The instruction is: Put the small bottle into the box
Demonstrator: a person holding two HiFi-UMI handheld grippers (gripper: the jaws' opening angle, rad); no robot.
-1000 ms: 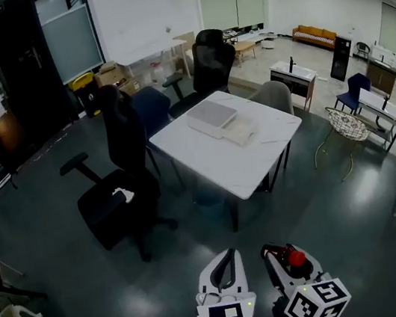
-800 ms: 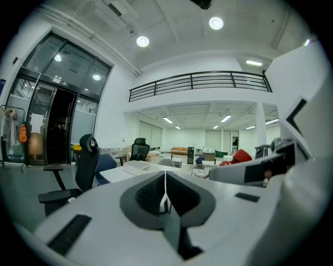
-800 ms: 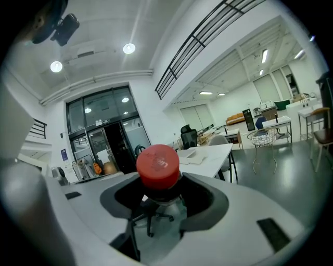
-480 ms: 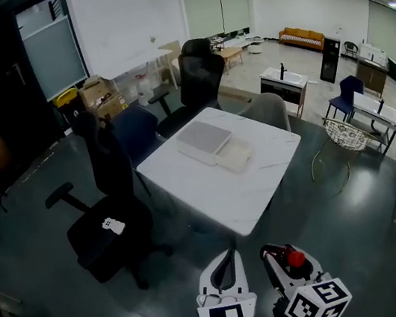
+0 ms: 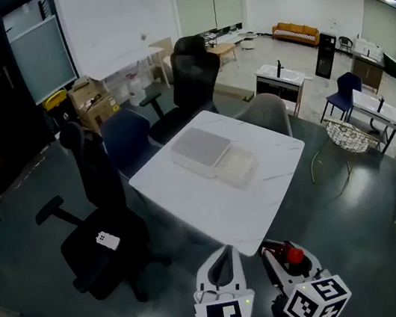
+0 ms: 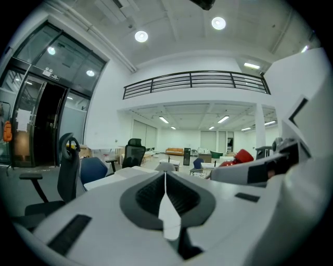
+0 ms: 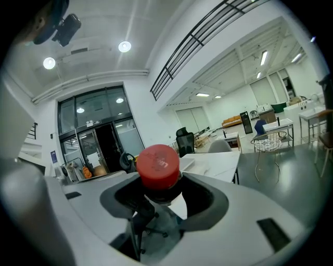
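One small bottle [image 7: 157, 166], red cap up, sits pinched between the jaws of the right gripper [image 7: 161, 196]. The jaws close on its body just below the cap. In the head view the bottle is held off the near corner of the white table [image 5: 190, 201], over the dark floor rather than over the tabletop.

Left gripper [image 6: 165, 189]: beside the right one on the same near side of the table, jaws pressed together with nothing between them.

Box [image 5: 234, 166]: shallow, pale and open-topped, on the table toward its far half, well apart from the bottle. A flat grey panel [image 5: 200, 147] touches the box on its far-left side. Whether it is the box's lid or a separate piece cannot be told.

Round the table:
- black office chair [image 5: 105, 231] at the left side, with a small white object [image 5: 108, 240] on its seat
- blue chair [image 5: 127, 132] at the far-left edge
- tall black high-back chair [image 5: 192, 79] behind the far corner
- grey chair [image 5: 266, 113] at the far-right edge
- wire-mesh chair [image 5: 346, 137] out to the right, well apart from the table
- cardboard cartons [image 5: 89, 97] far off to the left, near a dark glass wall
- orange sofa [image 5: 296, 32] far beyond the table
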